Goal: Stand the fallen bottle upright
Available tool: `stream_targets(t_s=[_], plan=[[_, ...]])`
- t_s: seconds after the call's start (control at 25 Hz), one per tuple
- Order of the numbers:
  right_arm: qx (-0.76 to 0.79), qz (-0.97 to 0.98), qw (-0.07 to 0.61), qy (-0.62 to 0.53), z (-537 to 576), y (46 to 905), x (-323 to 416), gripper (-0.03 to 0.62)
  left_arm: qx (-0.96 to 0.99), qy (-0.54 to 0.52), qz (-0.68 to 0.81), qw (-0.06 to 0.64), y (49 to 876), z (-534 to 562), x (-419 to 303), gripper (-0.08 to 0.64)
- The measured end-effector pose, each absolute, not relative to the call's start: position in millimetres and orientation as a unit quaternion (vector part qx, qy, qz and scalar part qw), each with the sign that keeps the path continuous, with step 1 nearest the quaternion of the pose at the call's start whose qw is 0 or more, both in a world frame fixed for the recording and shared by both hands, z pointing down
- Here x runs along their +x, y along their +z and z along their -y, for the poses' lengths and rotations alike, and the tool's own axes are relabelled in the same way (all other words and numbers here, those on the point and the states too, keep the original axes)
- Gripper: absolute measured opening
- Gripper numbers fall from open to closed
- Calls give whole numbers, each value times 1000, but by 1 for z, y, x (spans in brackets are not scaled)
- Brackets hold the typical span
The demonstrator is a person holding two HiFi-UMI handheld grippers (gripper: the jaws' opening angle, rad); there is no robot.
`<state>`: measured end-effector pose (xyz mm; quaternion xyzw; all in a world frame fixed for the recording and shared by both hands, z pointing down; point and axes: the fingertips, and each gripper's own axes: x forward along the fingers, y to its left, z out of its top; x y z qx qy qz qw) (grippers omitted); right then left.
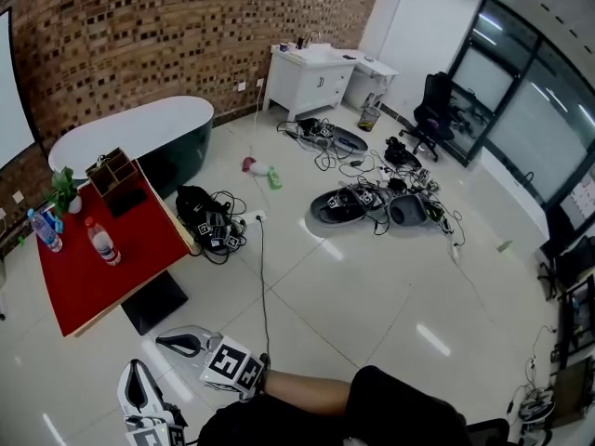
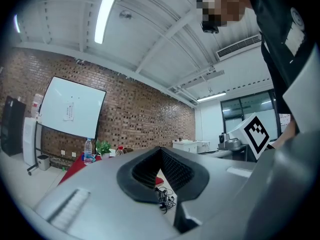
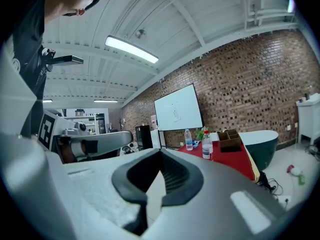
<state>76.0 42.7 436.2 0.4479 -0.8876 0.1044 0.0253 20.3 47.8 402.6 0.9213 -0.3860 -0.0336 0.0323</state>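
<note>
Floor (image 1: 372,286) is showing green bottle (image 1: 274,178) lying flat, well apart from left gripper (image 1: 139,379) and right gripper (image 1: 172,342), fingers closed, empty; opening them before reaching is looking wise.

- On the table (image 1: 93,291) one water bottle (image 1: 44,229) stands near the left edge, a second water bottle (image 1: 102,242) just right of it.
- A plant (image 1: 63,189) and a wooden organizer (image 1: 113,170) stand at the table's far end.
- The bathtub (image 1: 139,130) is behind the table.
- A lying bottle (image 1: 274,177) is on the floor between bathtub and cabinet (image 1: 311,82).
</note>
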Motion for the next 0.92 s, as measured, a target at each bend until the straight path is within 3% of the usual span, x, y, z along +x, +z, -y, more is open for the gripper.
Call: stream_targets(t_s=[0.4, 0.56, 0.64, 0.76, 0.92], plan=[[455, 884, 32, 104, -41, 441, 79, 2, 925, -41, 376, 40, 403, -47, 26, 0], [446, 888, 37, 107, -51, 450, 75, 2, 922, -23, 386, 4, 411, -57, 15, 0], [470, 876, 44, 95, -53, 451, 106, 2, 934, -3, 357, -21, 425, -55, 40, 0], [527, 847, 25, 66, -45, 430, 153, 2, 950, 2, 312, -3, 416, -45, 78, 0], [510, 857, 1, 80, -25, 423, 89, 2, 941, -40, 335, 18, 384, -30, 34, 0]])
